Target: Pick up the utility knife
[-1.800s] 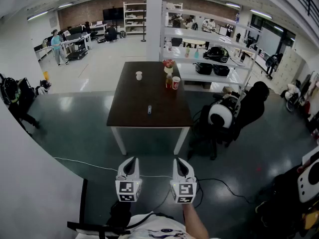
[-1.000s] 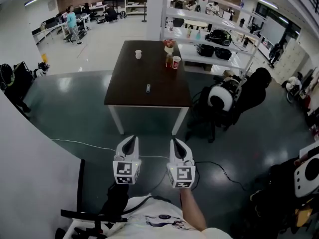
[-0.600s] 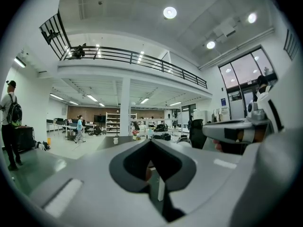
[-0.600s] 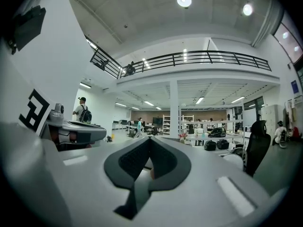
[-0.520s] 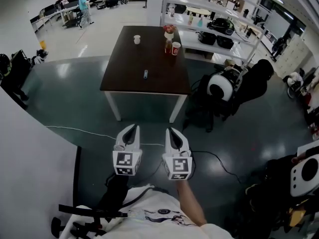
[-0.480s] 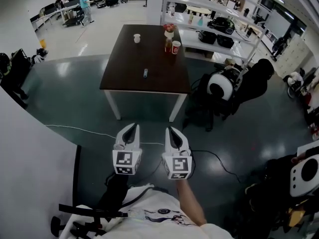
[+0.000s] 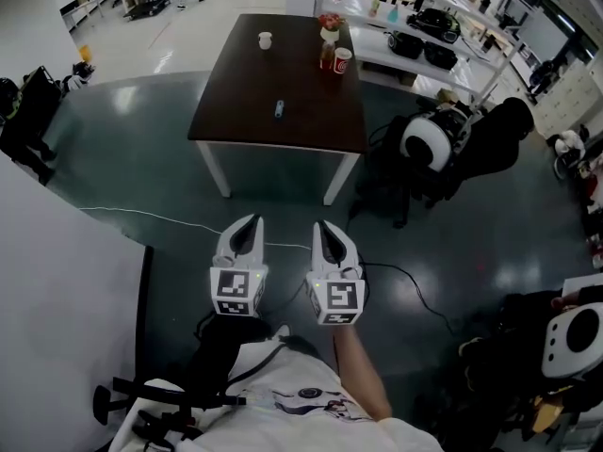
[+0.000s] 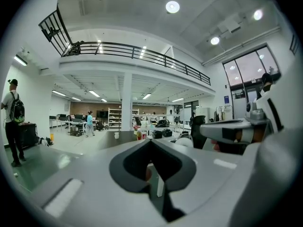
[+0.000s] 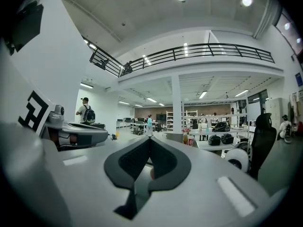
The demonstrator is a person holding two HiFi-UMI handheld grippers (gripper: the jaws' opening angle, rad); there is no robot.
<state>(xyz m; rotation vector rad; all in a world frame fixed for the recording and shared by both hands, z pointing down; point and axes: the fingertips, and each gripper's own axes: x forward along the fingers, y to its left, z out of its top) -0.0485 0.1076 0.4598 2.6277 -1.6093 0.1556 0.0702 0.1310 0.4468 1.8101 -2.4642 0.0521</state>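
The utility knife [image 7: 280,109] is a small blue-grey thing lying near the middle of a dark brown table [image 7: 236,121] with white legs, far ahead of me across the floor. My left gripper [image 7: 251,221] and right gripper [image 7: 321,224] are held side by side over the dark floor, well short of the table and pointing towards it. Both are shut with nothing between their fingers. In the left gripper view the left gripper [image 8: 150,144] shows its tips closed together, with the table [image 8: 124,135] small in the distance. The right gripper [image 9: 150,143] looks the same in its own view.
On the table's far end stand a white cup [image 7: 265,39], a flower vase [image 7: 330,24], a bottle [image 7: 327,57] and a red cup [image 7: 342,60]. A black office chair bearing a white round device [image 7: 429,144] stands right of the table. A white cable [image 7: 179,218] crosses the floor. Shelves [image 7: 424,22] stand behind.
The table has grown slightly larger and slid up in the head view as I came nearer. Both grippers have stayed shut and side by side.
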